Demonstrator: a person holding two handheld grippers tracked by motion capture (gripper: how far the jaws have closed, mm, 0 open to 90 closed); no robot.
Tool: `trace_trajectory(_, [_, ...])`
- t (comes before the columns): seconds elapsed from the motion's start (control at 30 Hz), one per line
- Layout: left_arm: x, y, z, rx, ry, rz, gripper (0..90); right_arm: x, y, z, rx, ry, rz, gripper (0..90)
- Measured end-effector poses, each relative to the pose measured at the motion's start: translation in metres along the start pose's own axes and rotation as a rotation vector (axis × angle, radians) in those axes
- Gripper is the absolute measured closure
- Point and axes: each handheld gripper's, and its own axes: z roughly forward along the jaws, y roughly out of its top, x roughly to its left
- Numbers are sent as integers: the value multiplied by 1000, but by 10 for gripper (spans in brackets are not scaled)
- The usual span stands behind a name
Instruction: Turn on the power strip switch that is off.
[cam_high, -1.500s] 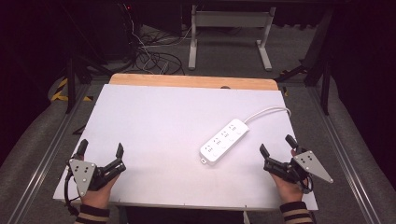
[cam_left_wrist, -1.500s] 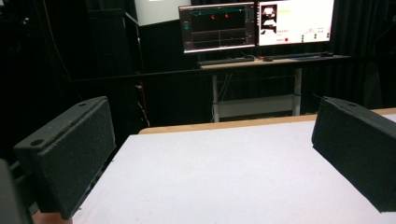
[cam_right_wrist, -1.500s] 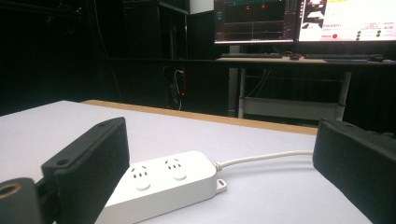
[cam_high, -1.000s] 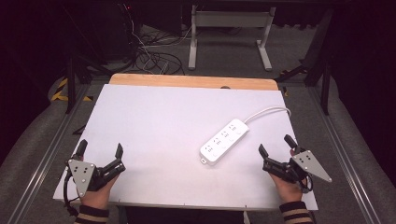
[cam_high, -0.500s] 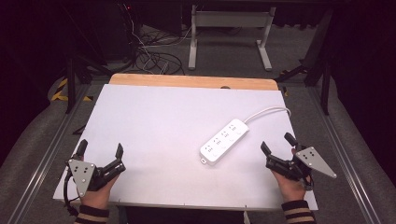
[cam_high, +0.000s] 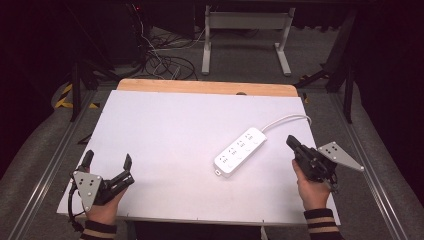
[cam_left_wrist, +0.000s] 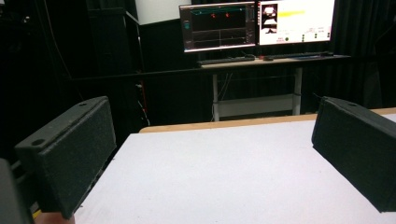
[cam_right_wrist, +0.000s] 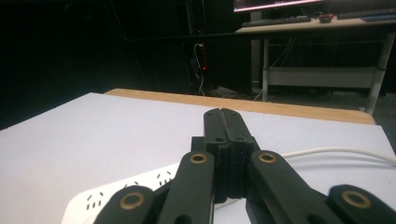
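A white power strip (cam_high: 240, 151) lies slantwise on the right half of the white tabletop (cam_high: 170, 125), its white cable (cam_high: 287, 120) curving off toward the right edge. My right gripper (cam_high: 291, 141) hovers just right of the strip, near the table's right edge. Its jaws have just been closing and now meet with nothing between them. In the right gripper view the shut jaws (cam_right_wrist: 223, 112) point over the strip's near end (cam_right_wrist: 116, 196) and the cable (cam_right_wrist: 336, 151). My left gripper (cam_high: 108, 158) rests at the front left corner, open and empty; its pads (cam_left_wrist: 74, 154) stand wide apart.
A wooden strip (cam_high: 200, 86) borders the table's far edge. Beyond it stand a metal-legged desk (cam_high: 245, 30) with lit monitors (cam_left_wrist: 257, 23) and a tangle of floor cables (cam_high: 160, 62). Metal rails run along both sides of the table.
The right gripper's jaws went from wide open to fully shut on nothing, and that hand lifted a little. The left gripper and the power strip stayed put.
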Motion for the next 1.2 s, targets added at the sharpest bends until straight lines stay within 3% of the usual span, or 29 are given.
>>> trace_trajectory(0.1, [-1, 0, 0, 2, -1, 1, 2, 4, 11, 17, 100, 2, 2, 900])
trace_trajectory(0.2, [-2, 0, 0, 3, -6, 3, 2, 6, 17, 41, 246, 1, 50, 900])
trace_trajectory(0.23, [-2, 0, 0, 3, -6, 3, 3, 6, 17, 41, 246, 1, 50, 900])
trace_trajectory(0.27, [-2, 0, 0, 4, -7, 3, 2, 7, 15, 56, 316, -11, 46, 900])
trace_trajectory(0.4, [0, -1, 0, 4, -2, 2, 3, 10, 13, 75, 377, -7, 30, 900])
trace_trajectory(0.63, [-1, -1, 0, 7, -10, 0, 2, 4, 16, 77, 411, -11, -23, 900])
trace_trajectory(0.7, [-1, 0, -1, 5, -10, 7, 3, 3, 15, 78, 407, 12, -48, 900])
trace_trajectory(0.83, [-2, 0, -1, 5, -9, 11, 3, 13, 5, 90, 411, 62, -98, 900])
trace_trajectory(0.9, [-2, 0, 0, 8, -14, 9, 3, 17, -1, 98, 431, 63, -119, 900])
trace_trajectory(1.1, [-1, 0, -2, 7, -10, 11, 3, 19, -6, 106, 445, 78, -116, 900])
trace_trajectory(1.2, [0, 0, -4, 6, -5, 12, 3, 20, -13, 113, 492, 48, -135, 900])
